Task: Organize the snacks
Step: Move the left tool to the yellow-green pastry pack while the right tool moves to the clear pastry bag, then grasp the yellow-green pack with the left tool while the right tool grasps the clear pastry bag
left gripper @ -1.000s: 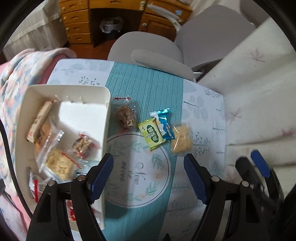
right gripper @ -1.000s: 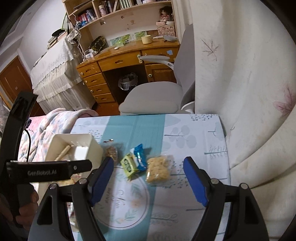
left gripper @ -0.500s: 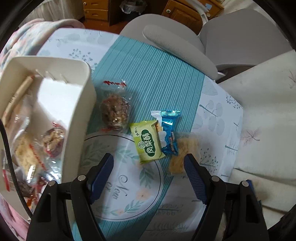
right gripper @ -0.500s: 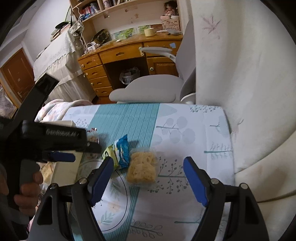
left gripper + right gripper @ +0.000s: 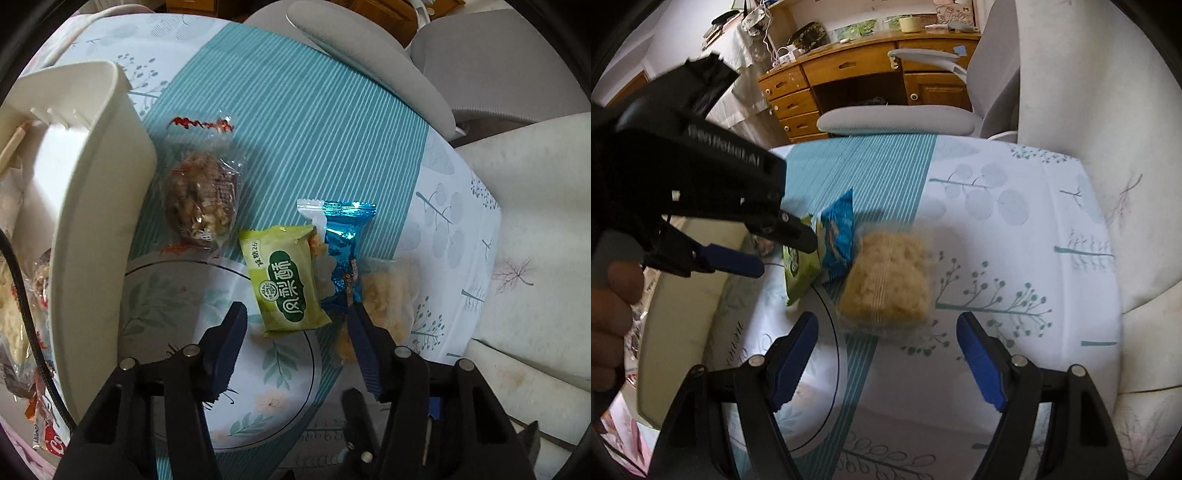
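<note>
Green snack packet (image 5: 286, 282), left gripper (image 5: 295, 334) jaws closing

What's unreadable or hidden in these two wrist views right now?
- Left wrist view: contents of the white plastic bin are cut off by its near wall and the frame edge.
- Left wrist view: the pale crispy snack in a clear wrapper is partly behind the left hand-held gripper, whose jaws are closing.
- Right wrist view: the green packet is half covered by that gripper; the pale snack is motion-blurred.
</note>
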{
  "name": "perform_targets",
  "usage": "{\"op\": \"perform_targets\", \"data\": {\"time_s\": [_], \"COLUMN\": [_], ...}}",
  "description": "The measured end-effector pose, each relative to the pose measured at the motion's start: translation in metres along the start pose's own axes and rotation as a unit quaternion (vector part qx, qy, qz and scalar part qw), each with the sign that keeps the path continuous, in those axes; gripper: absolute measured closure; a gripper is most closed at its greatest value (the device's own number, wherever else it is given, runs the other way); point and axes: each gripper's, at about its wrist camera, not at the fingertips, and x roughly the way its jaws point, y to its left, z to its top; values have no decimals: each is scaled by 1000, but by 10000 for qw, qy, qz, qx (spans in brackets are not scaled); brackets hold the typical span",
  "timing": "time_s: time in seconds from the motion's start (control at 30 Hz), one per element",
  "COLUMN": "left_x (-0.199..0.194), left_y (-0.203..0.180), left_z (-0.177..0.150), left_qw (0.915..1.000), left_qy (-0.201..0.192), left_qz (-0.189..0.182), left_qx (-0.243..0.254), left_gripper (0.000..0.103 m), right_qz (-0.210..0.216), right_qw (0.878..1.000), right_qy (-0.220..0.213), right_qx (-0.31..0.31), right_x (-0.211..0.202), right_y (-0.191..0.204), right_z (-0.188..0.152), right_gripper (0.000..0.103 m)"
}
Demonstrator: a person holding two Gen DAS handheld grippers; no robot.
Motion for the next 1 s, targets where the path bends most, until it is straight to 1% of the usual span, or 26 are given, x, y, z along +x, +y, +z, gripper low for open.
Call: {"op": "perform_targets", "data": {"time_s": [0.03,0.17,0.23,0.3,0.43,0.53,0.7,0.9,1.0], "left_x": [1,9,13,17,21,21,23,23,23], "left_y": [0,-1,-1,-2,-4,-2,1,0,2], "left_z": [0,3,5,6,10,12,14,13,12], "left_qw": [10000,10000,9999,9998,9997,9997,9998,9998,9997], "left_qy": [17,71,85,131,63,47,35,-12,73], "left_qz": [3,43,98,117,235,230,190,190,209], "left_qx": [9,4,-3,29,44,16,18,108,83], "left_gripper": [53,55,62,64,65,66,66,67,67], "right_qz": [13,23,21,12,-35,-106,-94,-91,-56], "right_qw": [10000,10000,9999,9999,9997,9995,9995,9998,10000], "right_qy": [7,-25,-92,-134,-180,-239,-249,-157,-56], "right_qx": [-17,-41,-62,-88,-137,-202,-179,-54,21], "right_x": [4,14,19,22,32,35,35,29,26], "right_y": [0,1,2,4,8,9,5,5,3], "right_z": [-1,-3,-2,-1,1,3,4,-1,-3], "right_gripper": [26,29,29,29,31,35,39,40,40]}}
